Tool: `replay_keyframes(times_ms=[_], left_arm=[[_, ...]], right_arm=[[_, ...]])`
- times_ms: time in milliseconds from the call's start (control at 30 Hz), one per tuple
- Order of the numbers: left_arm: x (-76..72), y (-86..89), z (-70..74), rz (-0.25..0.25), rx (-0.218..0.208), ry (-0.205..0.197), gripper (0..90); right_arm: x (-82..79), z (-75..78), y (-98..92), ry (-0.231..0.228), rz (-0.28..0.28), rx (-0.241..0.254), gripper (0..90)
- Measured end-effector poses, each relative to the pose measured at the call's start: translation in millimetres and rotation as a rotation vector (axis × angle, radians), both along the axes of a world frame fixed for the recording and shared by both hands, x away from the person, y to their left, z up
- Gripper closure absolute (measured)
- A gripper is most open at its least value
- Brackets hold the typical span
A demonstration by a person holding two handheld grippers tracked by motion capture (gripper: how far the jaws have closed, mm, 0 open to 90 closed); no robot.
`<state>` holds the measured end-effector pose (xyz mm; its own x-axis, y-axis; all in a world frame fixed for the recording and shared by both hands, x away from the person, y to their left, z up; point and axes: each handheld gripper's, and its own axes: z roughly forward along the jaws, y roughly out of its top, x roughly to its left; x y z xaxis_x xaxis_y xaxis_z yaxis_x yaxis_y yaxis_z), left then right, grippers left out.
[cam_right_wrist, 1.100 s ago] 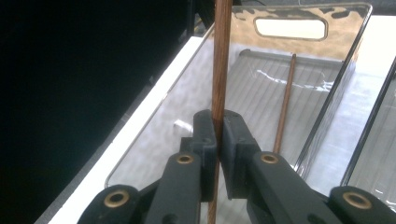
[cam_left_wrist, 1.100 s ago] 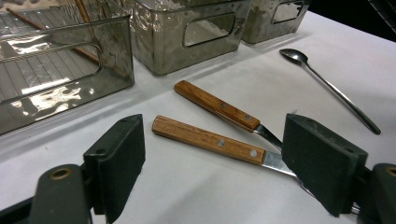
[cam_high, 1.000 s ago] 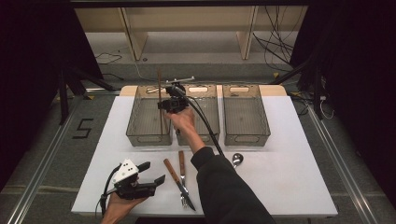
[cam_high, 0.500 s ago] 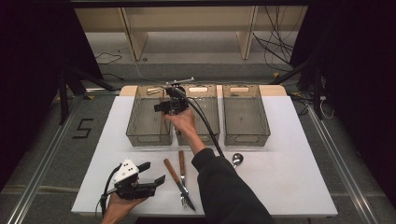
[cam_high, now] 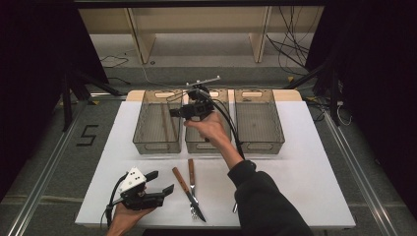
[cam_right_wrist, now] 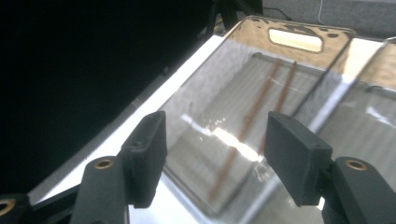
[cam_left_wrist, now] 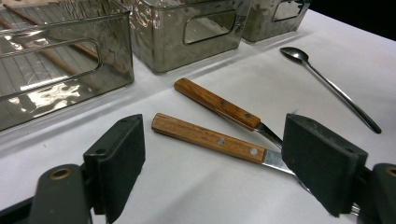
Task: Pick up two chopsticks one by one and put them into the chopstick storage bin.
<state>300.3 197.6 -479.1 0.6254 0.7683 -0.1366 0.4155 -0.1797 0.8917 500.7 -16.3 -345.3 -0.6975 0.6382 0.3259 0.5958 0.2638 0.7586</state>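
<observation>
Nearest, the left gripper (cam_high: pixel 156 182) rests on the table (cam_high: pixel 305 177) with its jaws apart and empty, near a knife (cam_left_wrist: pixel 210 138) and a fork (cam_left_wrist: pixel 219 104). Farther off, the right gripper (cam_high: pixel 178 112), jaws just opened and empty, hovers over the left bin (cam_high: pixel 158 123), where two chopsticks (cam_right_wrist: pixel 254 114) lie.

Two thin brown wooden chopsticks (cam_right_wrist: pixel 252 116) lie flat and side by side, lengthwise on the floor of the clear smoky plastic bin (cam_high: pixel 157 146), below and just ahead of the right gripper (cam_right_wrist: pixel 212 135), whose empty jaws have just been opening
</observation>
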Motion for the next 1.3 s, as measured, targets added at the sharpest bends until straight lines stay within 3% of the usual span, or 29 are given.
replay_keyframes(times_ms=[200,500,767,1033,1300], left_arm=[[0.7,1.0,-0.4,0.008,-0.011,0.004,21.4],[1.3,1.9,-1.0,0.01,-0.01,0.008,21.2],[1.7,1.7,-1.4,0.012,-0.008,0.01,21.2],[1.9,1.0,-1.5,0.013,-0.006,0.009,21.2],[2.0,1.3,-1.8,0.013,-0.006,0.01,21.2]], right_arm=[[-23.0,4.0,-27.9,-0.027,0.019,-0.01,37.4],[-62.5,-4.0,-59.3,-0.054,0.079,-0.046,33.5],[-92.2,-18.1,-95.5,-0.096,0.122,-0.138,32.9],[-102.9,-36.7,-127.0,-0.085,0.1,-0.196,43.3],[-105.2,-61.4,-140.8,-0.052,0.089,-0.244,54.0]])
